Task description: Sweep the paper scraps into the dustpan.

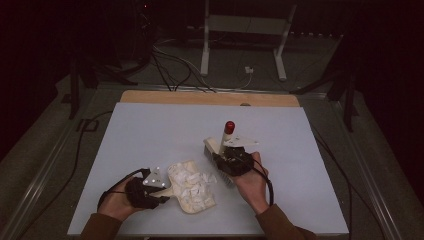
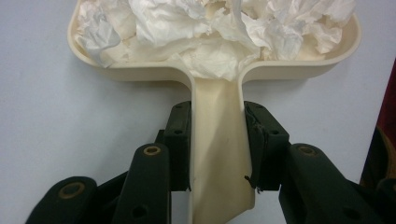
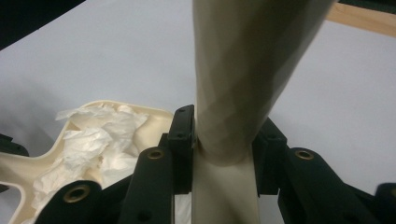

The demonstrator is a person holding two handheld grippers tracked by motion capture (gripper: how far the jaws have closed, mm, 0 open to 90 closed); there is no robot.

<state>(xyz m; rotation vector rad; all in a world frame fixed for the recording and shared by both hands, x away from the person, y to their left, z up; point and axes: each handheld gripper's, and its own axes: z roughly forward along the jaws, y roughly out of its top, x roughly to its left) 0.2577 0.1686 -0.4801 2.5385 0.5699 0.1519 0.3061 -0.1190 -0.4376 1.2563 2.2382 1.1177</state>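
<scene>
Here, cream dustpan [image 1: 192, 192] full of crumpled tissue [image 1: 190, 182] at six o'clock on the table [image 1: 150, 130], left gripper [image 1: 162, 189] clamped on its handle, right gripper [image 1: 220, 156] grasping a red-tipped brush [image 1: 222, 140] at its three o'clock.

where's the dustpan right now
In the high view the cream dustpan, full of crumpled tissue, lies near the table's front edge, its handle clamped in the left gripper.

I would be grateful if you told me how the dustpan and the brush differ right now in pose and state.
The dustpan lies flat on the table, while the brush is held up off it, its red-tipped handle pointing up and away. The dustpan is full of crumpled white paper; the brush carries nothing. Both are cream plastic, each clamped by its handle: the dustpan in the left claw, the brush in the right claw.
</scene>
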